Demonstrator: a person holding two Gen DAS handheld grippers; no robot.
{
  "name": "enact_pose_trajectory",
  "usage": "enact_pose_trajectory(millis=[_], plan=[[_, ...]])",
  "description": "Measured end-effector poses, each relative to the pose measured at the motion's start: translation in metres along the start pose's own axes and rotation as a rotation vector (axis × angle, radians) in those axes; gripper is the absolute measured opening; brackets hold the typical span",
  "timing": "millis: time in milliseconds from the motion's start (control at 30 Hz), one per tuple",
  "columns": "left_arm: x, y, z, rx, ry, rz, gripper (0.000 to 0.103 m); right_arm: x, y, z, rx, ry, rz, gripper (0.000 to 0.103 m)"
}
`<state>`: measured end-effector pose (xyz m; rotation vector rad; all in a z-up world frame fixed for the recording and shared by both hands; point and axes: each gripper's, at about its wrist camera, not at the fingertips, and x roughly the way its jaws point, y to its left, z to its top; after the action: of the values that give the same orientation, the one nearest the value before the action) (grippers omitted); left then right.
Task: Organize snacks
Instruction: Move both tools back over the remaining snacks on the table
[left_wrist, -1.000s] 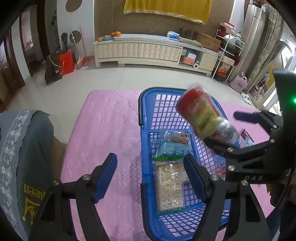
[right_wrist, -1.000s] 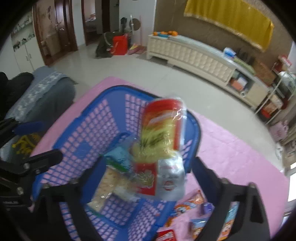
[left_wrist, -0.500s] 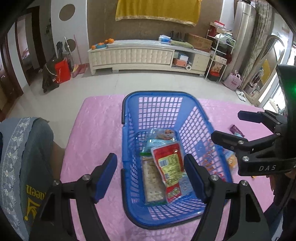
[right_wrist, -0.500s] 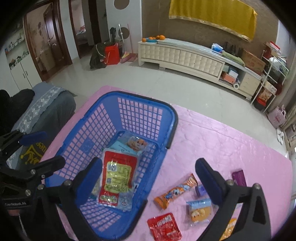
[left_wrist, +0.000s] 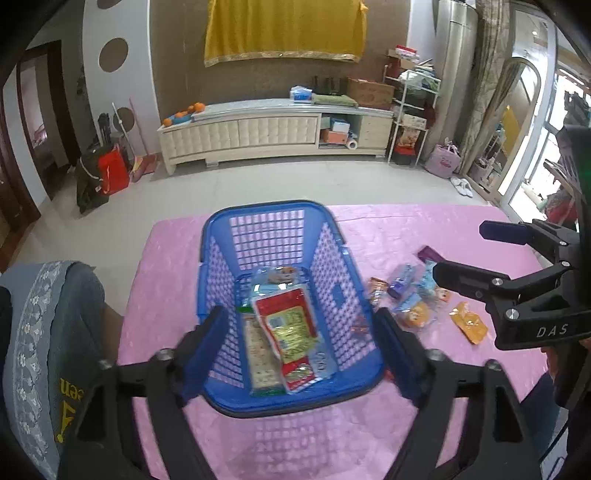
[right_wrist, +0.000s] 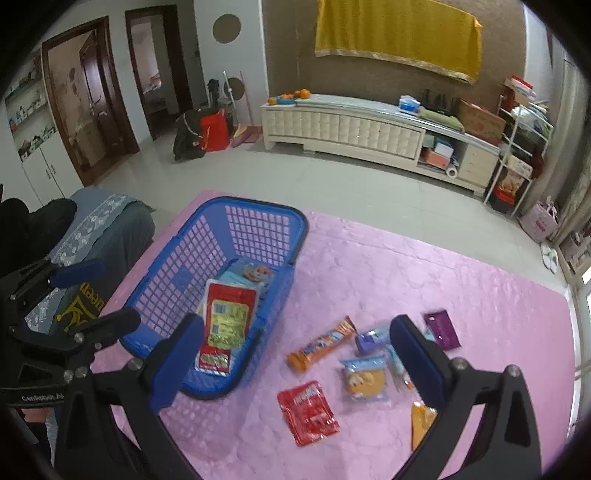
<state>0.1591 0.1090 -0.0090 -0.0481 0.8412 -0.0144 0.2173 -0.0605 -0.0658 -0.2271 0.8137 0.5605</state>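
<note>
We look down on a blue plastic basket (left_wrist: 288, 221) standing on a pink quilted cloth (right_wrist: 369, 266). Our left gripper (left_wrist: 299, 339) hangs above the basket's near end with its blue-padded jaws spread wide; they have just been opening further, and nothing is gripped between them (the basket merely shows in the gap, lower down). Our right gripper (right_wrist: 299, 354) is likewise spread wide and empty, poised over the cloth just beside the basket's right wall.

Inside the basket lie three packets, partly stacked. A red and yellow snack packet (left_wrist: 291, 332) rests on top, tilted across a clear pack of crackers (left_wrist: 260, 365), and behind them is a light blue packet with a cartoon face (left_wrist: 275, 277), against the far end of the basket floor.

The rest of the snacks sit loose on the cloth to the right of the basket, near one another: an orange wrapped bar (right_wrist: 321, 345) nearest the basket, a red sachet (right_wrist: 308, 413) closer to us, a clear-wrapped round biscuit (right_wrist: 364, 378), a small purple packet (right_wrist: 371, 338), a dark purple sachet (right_wrist: 441, 328) farthest right, and an orange pouch (right_wrist: 421, 421) partly hidden behind the right gripper's finger. A further pale blue packet lies among them, too blurred for us to read.

At the left edge, a grey cloth with a lace border (left_wrist: 40, 332) is draped beside the pink cloth.
</note>
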Motion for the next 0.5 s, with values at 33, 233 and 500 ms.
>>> enact_pose_trajectory(millis=[33,233,500], plan=[[-0.001,-0.005,0.0,0.006,0.0,-0.007,0.082,-0.002,-0.003,-0.002,0.007,-0.002,-0.001,0.102],[0.001,-0.037,-0.007,0.014,0.024,-0.024,0.082,-0.024,-0.026,-0.024,0.048,-0.012,-0.016,0.102],[0.014,-0.078,-0.027,0.005,0.075,-0.055,0.082,-0.032,-0.062,-0.059,0.091,0.009,-0.035,0.102]])
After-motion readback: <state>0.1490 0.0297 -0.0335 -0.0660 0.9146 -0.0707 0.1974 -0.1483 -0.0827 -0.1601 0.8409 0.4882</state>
